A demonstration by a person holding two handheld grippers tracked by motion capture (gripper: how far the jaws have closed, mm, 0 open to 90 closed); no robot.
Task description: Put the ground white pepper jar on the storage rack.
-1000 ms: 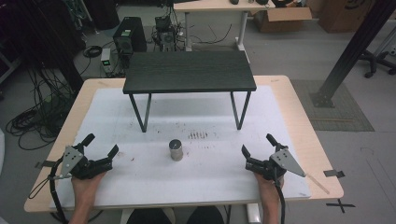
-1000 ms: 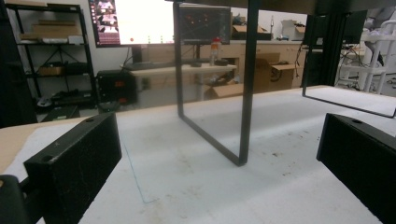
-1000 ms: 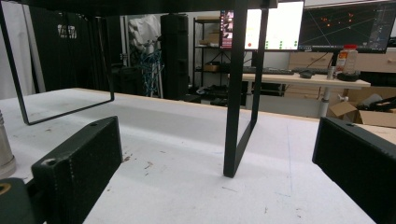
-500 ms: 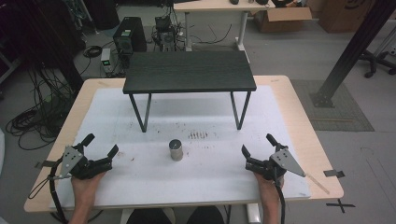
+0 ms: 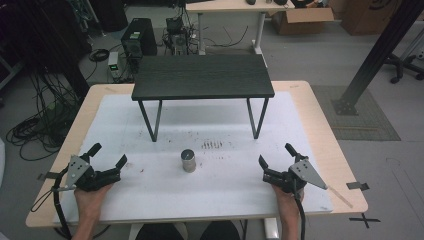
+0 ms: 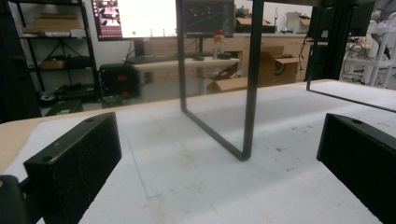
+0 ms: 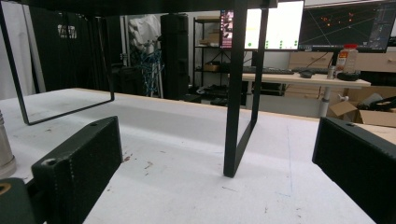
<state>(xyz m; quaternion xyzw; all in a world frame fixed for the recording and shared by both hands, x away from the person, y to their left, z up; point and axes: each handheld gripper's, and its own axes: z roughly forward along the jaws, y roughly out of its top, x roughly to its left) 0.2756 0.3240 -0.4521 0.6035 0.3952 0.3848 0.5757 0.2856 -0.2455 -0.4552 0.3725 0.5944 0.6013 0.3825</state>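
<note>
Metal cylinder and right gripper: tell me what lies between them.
Nothing stands there. In the high view, bare white table cover runs from the metal cylinder to the right gripper, whose jaws are spread.

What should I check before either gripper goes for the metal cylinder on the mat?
1. Left gripper jaws spread wide, nothing between them: ok.
2. Right gripper jaws spread wide, nothing between them: ok.
3. Metal cylinder upright on the white mat, apart from both grippers: ok.
4. Mat bare between each gripper and the cylinder: ok.
5. Cylinder in front of the black shelf, outside its legs: ok.
6. Cylinder's weight and surface grip: cannot tell.
</note>
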